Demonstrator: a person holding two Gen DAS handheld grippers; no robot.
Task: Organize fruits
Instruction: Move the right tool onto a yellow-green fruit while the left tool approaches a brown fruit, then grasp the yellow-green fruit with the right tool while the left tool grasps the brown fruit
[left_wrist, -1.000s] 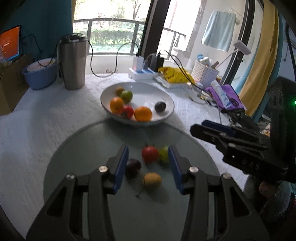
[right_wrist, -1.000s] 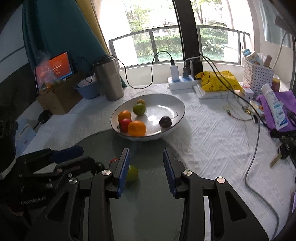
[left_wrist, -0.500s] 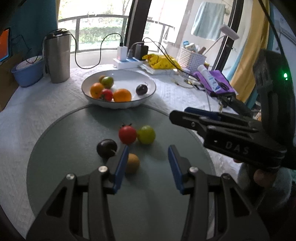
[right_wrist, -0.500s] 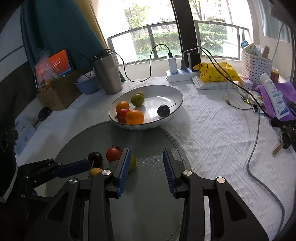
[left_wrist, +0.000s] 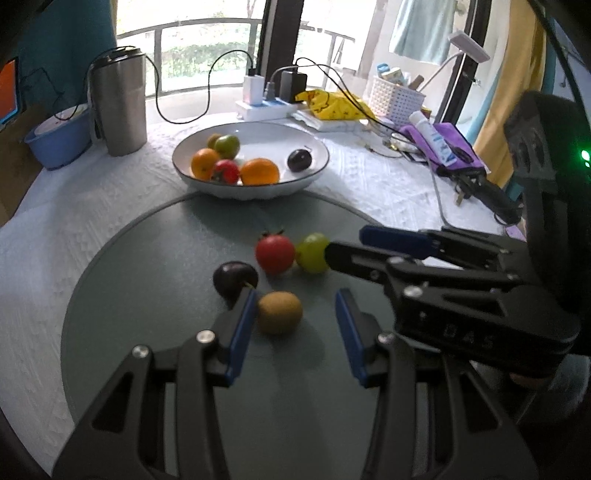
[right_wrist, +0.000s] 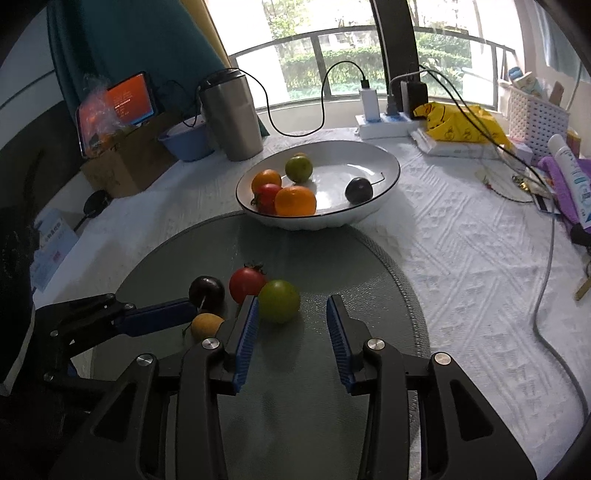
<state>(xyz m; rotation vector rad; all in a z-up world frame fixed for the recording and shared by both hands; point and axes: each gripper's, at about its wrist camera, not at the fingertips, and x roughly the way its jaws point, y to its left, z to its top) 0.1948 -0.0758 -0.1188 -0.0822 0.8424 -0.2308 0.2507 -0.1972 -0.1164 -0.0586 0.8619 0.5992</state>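
Several loose fruits lie on a round grey glass mat (left_wrist: 155, 369): a brown kiwi (left_wrist: 279, 312), a dark plum (left_wrist: 235, 276), a red tomato (left_wrist: 274, 253) and a green fruit (left_wrist: 312, 252). My left gripper (left_wrist: 295, 314) is open, its jaws either side of the kiwi, without touching it. My right gripper (right_wrist: 291, 317) is open, with the green fruit (right_wrist: 279, 301) just inside its left finger. A white bowl (left_wrist: 317, 170) behind holds oranges, a tomato, a green fruit and a plum.
A steel tumbler (left_wrist: 118, 105) and a blue tub (left_wrist: 59, 142) stand at the back left. A power strip with cables (left_wrist: 266, 103), a yellow bag, a white basket (left_wrist: 397, 99) and purple cloth with a tube are at the back right. A grey cable (right_wrist: 546, 295) trails across the white tablecloth.
Both grippers have pulled back and lowered toward the loose fruits. The kiwi now sits between my left jaws; the green fruit is now at my right gripper's tips. No fruit has moved.
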